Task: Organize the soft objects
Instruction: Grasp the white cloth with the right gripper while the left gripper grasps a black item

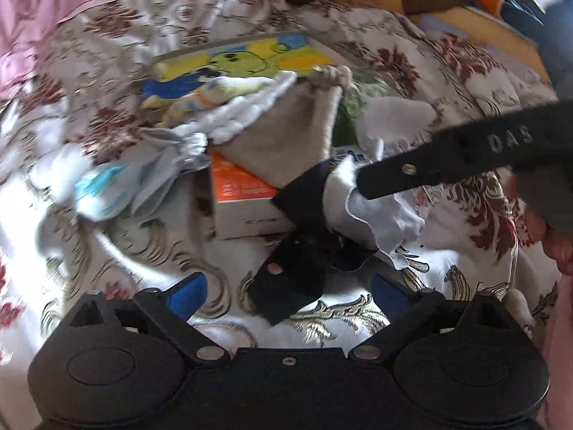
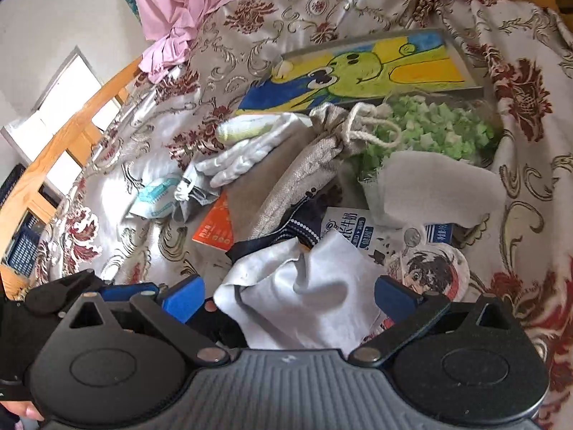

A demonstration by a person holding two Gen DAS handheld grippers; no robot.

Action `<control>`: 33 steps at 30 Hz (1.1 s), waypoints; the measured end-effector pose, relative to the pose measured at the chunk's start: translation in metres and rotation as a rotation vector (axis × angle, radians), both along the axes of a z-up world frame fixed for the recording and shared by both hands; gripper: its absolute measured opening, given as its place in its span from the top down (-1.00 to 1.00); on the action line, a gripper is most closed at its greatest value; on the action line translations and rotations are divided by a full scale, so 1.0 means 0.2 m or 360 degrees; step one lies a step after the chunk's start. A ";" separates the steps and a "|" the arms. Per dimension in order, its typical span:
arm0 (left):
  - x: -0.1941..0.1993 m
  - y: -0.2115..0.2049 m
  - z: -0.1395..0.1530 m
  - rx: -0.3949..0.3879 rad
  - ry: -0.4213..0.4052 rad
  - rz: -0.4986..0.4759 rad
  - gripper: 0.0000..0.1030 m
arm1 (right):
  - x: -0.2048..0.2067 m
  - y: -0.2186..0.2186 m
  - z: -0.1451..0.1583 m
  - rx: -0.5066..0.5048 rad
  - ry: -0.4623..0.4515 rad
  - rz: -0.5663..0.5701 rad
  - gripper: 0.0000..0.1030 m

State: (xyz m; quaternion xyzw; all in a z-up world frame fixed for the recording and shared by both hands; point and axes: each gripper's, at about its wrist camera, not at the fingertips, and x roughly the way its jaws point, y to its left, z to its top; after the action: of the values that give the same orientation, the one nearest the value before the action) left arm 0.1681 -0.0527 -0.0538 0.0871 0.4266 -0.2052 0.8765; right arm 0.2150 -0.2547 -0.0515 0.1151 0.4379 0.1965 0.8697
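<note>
My right gripper (image 2: 286,299), jaws wide & holding nothing, hung right over the crumpled white cloth (image 2: 304,286) on the floral bedspread (image 2: 519,215), nearer than my left gripper (image 1: 288,286), also wide open & empty, above dark navy fabric (image 1: 286,286).

One drawstring bag (image 2: 304,168), two boxes (image 1: 247,208)

Left wrist view: angled steeply down, close over the bedspread (image 1: 483,82). Right wrist view: same tilt, closer still. Shared: painting (image 1: 247,57) (image 2: 361,68) at 12 o'clock, sack (image 1: 286,132) (image 2: 304,165), white cloth (image 1: 372,208) (image 2: 304,297).
</note>
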 end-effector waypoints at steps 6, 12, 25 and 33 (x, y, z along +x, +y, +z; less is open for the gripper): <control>0.08 -0.02 -0.07 -0.0041 0.0060 -0.0011 -0.66 | 0.01 0.06 -0.02 -0.0062 -0.0014 0.0075 -0.83; 0.13 -0.03 -0.12 -0.0075 0.0128 -0.0018 -0.34 | 0.02 0.09 -0.04 -0.0131 0.0003 0.0098 -0.62; 0.16 0.02 -0.10 -0.0109 0.0099 0.0097 0.80 | 0.01 0.07 -0.04 -0.0161 -0.0012 0.0059 0.08; 0.16 0.10 -0.07 -0.0121 0.0085 0.0287 0.97 | -0.01 0.04 -0.01 -0.0145 -0.0046 0.0007 0.41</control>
State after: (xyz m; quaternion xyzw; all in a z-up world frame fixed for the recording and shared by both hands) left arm 0.2006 -0.0335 -0.0679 0.0095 0.4479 -0.1436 0.8824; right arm 0.2122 -0.2476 -0.0541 0.0715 0.4342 0.1800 0.8798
